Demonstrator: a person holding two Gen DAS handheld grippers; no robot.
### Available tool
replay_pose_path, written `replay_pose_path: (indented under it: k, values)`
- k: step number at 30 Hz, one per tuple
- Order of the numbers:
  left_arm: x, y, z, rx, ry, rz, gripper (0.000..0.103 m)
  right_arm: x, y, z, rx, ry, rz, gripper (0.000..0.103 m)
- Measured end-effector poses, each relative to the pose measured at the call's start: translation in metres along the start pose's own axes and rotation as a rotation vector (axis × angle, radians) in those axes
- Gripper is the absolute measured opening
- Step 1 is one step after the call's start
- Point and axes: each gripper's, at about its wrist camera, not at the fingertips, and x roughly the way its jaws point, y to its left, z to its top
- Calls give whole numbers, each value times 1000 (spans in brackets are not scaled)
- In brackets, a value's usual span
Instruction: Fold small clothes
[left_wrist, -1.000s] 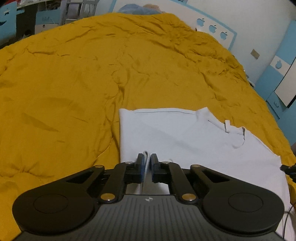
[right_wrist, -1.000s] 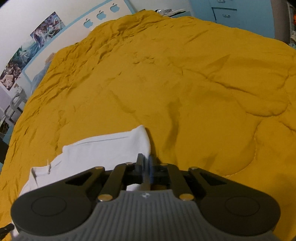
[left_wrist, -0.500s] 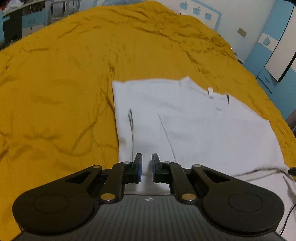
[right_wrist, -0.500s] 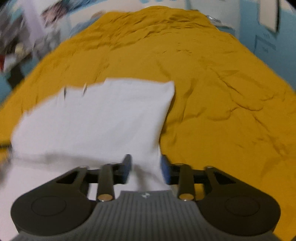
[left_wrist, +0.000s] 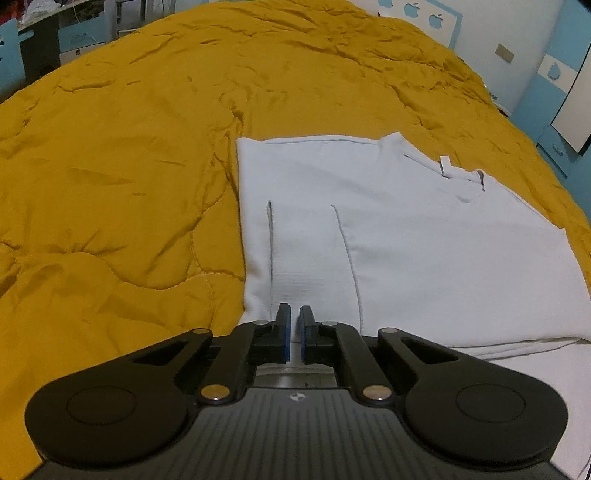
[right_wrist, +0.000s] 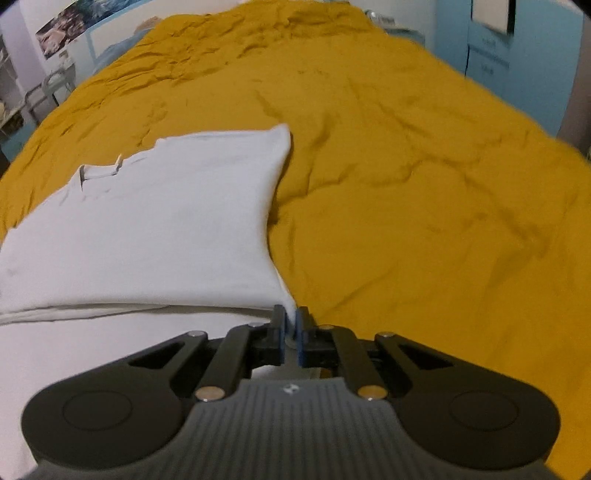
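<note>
A white t-shirt lies partly folded on the yellow bedspread, collar and label toward the far side. It also shows in the right wrist view. My left gripper hovers over the shirt's near left part, its jaws a narrow gap apart with only shirt surface showing between them. My right gripper is shut on the near right corner of the shirt's folded edge, with cloth pinched between the blue pads.
The yellow bedspread stretches wide on all sides of the shirt. Blue cabinets stand beyond the bed's far right edge. A desk and shelves stand at the far left.
Both grippers let go of the shirt and drew back as the fold settled flat. The right gripper opened wide, then closed on the shirt's near right corner. The left gripper's jaws stay slightly apart.
</note>
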Motion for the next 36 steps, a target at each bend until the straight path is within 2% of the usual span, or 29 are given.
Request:
replay_pose_path:
  k: [4,6,10,13,17,21,27,31,33,36]
  values:
    - [-22,-2,-5,31,-3,-2,8,-11,1,1,7,1,17,4]
    - [-39,-5,-9,56,-20,-14,10,-24,4,-1,-5,-13,15,9]
    - [-73,-16,-22,123,-39,-70,16,-58,12,-8,-55,-31,52,11]
    - [-95,-25,-35,179,-35,-109,21,-85,22,-16,-122,-46,84,15]
    - [-115,-32,-60,214,4,-178,21,-123,36,-30,-245,-47,141,22]
    - [-130,-38,-93,262,39,-215,21,-145,52,-59,-364,3,189,22]
    - [-154,-49,-145,377,93,-266,21,-160,69,-121,-441,76,241,24]
    - [-156,-50,-174,450,129,-228,21,-164,77,-161,-523,106,250,34]
    - [-157,-46,-181,434,128,-219,21,-165,77,-176,-552,94,230,34]
    - [-165,-43,-190,428,122,-210,21,-167,71,-188,-524,97,219,34]
